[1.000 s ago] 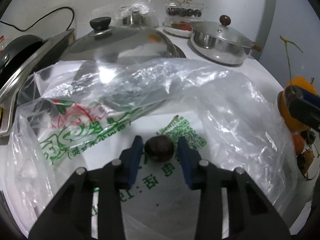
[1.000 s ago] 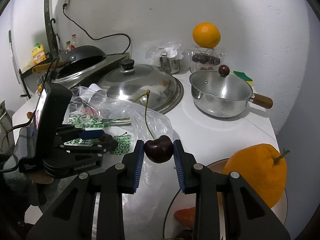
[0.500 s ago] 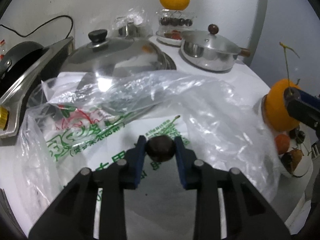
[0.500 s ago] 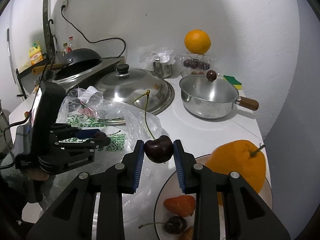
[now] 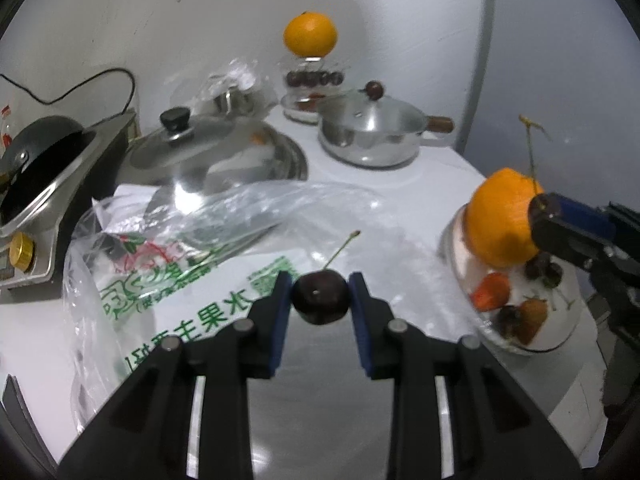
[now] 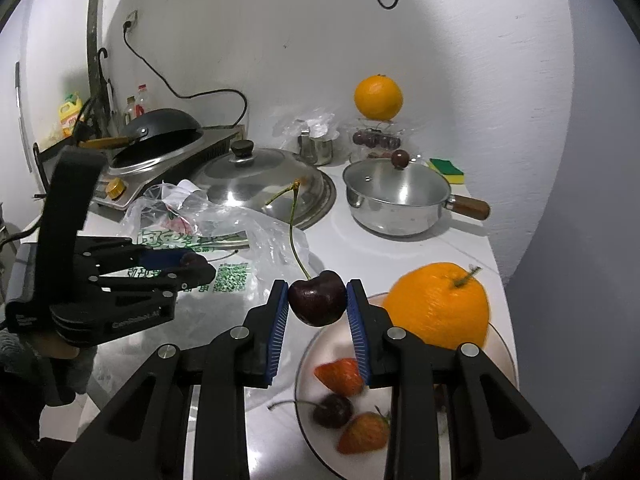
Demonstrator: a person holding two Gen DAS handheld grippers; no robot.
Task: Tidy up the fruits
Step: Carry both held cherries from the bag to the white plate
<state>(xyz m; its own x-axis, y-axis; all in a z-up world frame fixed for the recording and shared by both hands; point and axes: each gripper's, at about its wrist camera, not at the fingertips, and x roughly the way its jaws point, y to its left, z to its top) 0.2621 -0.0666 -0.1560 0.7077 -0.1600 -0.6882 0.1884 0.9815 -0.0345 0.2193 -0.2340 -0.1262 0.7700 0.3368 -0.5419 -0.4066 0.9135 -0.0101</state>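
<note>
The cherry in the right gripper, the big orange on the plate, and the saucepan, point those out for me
cherry [image 6: 317, 298], right wrist view, middle of its dark skin.
big orange [image 6: 438, 306], right wrist view, centre of its peel.
saucepan [image 6: 394, 216], right wrist view, steel side wall.

Dim indoor light, cool grey cast. Heavy fisheye bending with black vignette at all corners. Glare patches on the steel lid [image 5: 208, 152] and plastic bag [image 5: 248, 216]. Left wrist view is softer, motion-blurred around the plate [image 5: 560, 340]; right wrist view is sharper, faint blur on the big orange [image 6: 438, 304].
</note>
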